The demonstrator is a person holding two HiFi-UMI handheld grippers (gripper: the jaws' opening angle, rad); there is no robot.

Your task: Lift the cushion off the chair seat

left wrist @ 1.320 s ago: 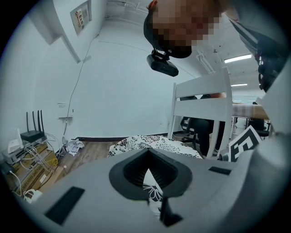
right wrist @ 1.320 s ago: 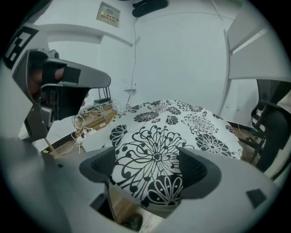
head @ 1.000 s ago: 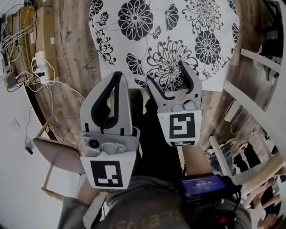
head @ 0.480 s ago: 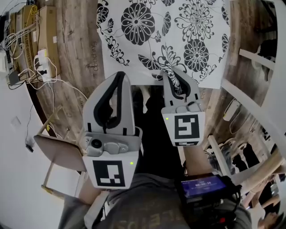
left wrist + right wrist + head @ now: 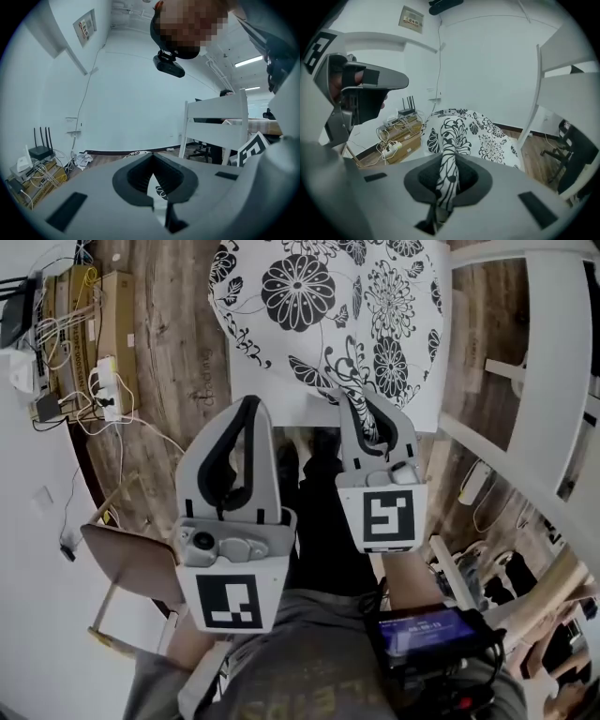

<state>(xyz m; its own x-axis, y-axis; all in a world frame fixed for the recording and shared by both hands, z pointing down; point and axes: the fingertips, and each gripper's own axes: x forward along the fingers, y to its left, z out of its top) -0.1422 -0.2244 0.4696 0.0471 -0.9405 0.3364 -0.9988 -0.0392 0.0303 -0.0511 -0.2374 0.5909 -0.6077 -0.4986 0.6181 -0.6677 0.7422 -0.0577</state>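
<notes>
Where its soft white fabric, printed with black flowers, is bunched into a fold, the rounded cushion (image 5: 323, 310) is pinched at its near edge by the right gripper (image 5: 362, 401). Just beside the right gripper, the smooth grey left gripper (image 5: 248, 402) is pressed together, empty.

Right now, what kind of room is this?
Probably an office or lab workroom: a router and cabled power strips sit by the white wall, with an office chair nearby.
</notes>
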